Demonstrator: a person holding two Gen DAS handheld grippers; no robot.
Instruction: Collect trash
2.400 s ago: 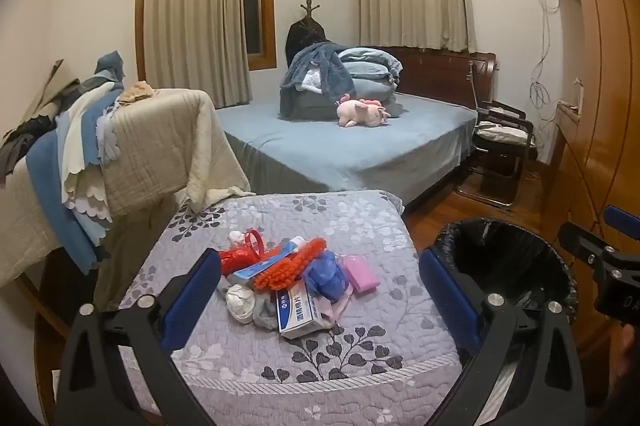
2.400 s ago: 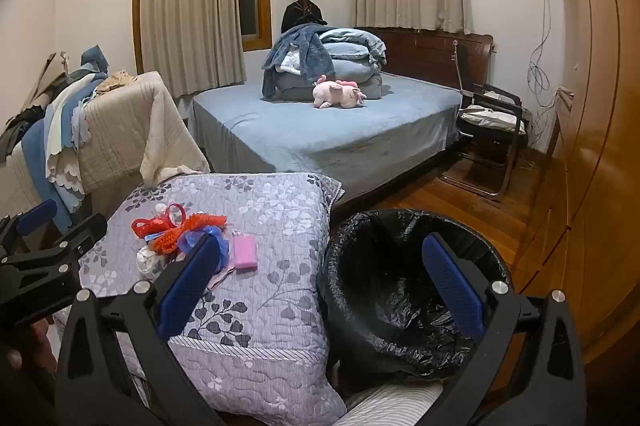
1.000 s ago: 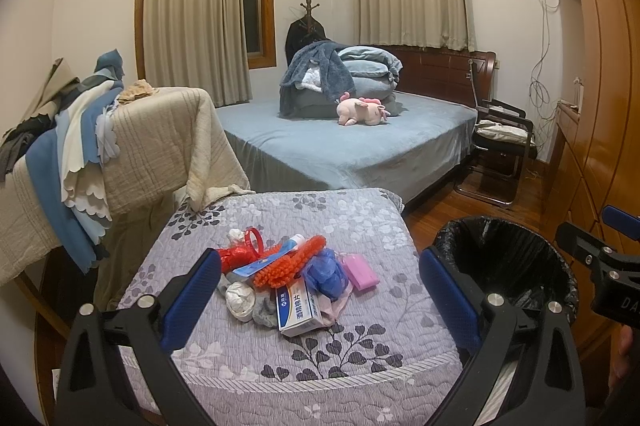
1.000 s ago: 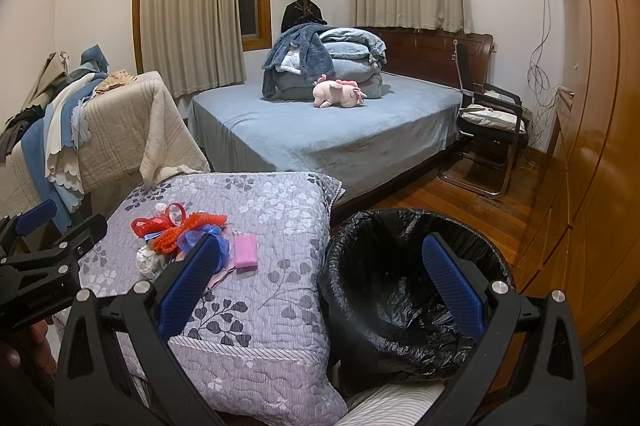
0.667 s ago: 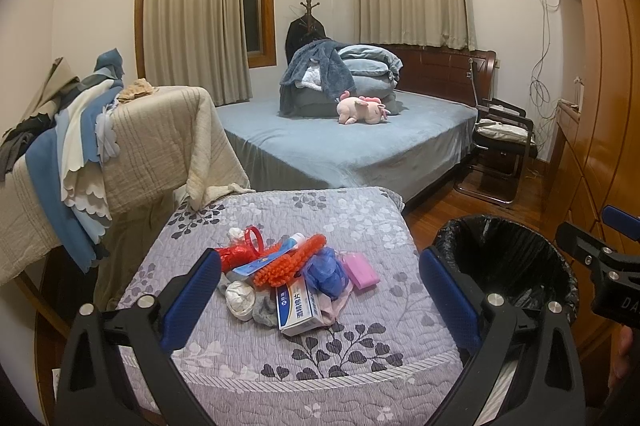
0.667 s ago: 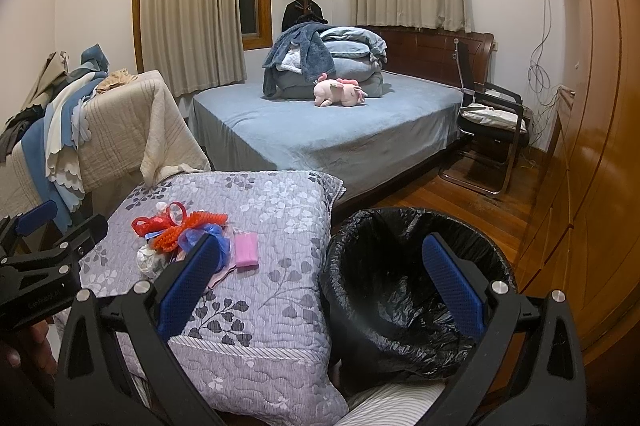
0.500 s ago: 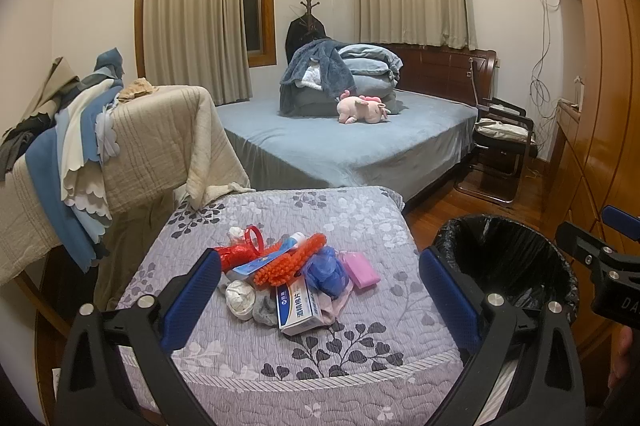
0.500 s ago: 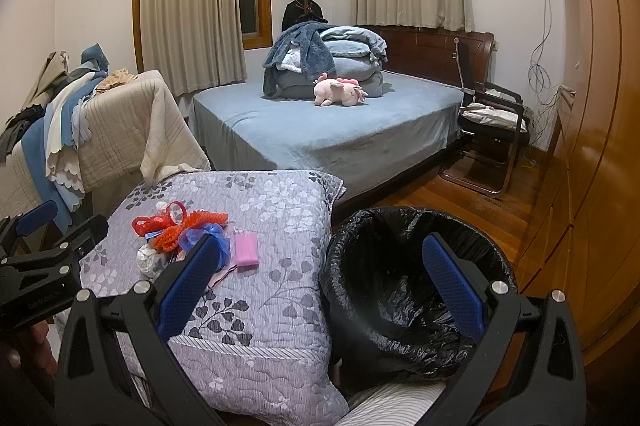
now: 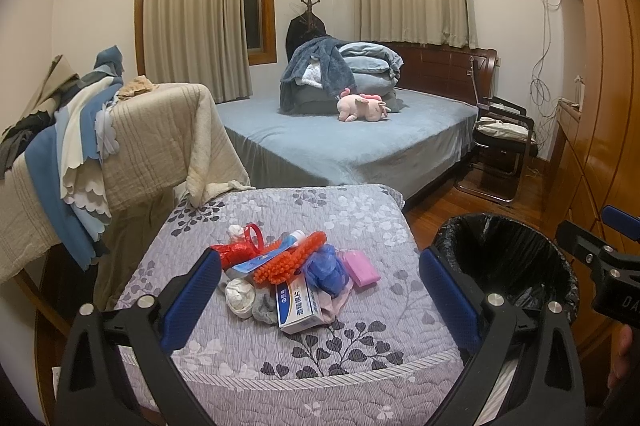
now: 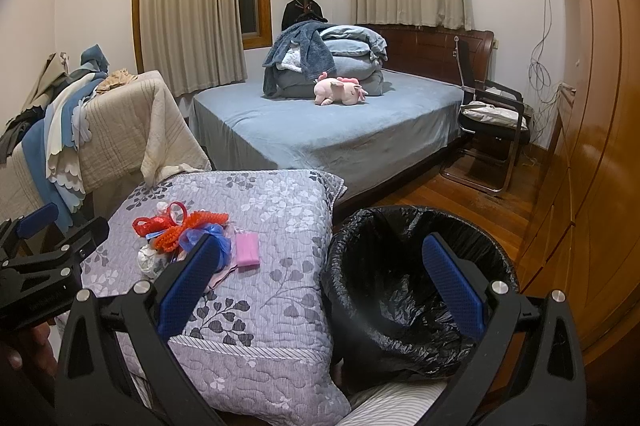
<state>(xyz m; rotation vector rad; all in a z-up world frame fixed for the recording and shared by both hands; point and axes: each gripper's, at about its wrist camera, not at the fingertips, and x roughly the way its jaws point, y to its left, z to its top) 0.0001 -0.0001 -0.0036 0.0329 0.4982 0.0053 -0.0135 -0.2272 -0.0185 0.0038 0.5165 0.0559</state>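
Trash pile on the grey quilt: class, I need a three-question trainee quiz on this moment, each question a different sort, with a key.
1. True or false: the left hand-held gripper is shut on the toothpaste box.
2. Multiple choice: the black-lined bin stands A) on the bed, B) on the floor beside the grey quilt, C) on the chair.
3. Fill in: the pink bar lies at the pile's ____ edge, seen from the left wrist view.

Key: 1 false; 2 B; 3 right.

Trash pile point(image 9: 292, 274) on quilted cushion point(image 9: 360, 218); bin point(image 9: 508, 258) right of cushion; bed point(image 9: 352, 142) behind.
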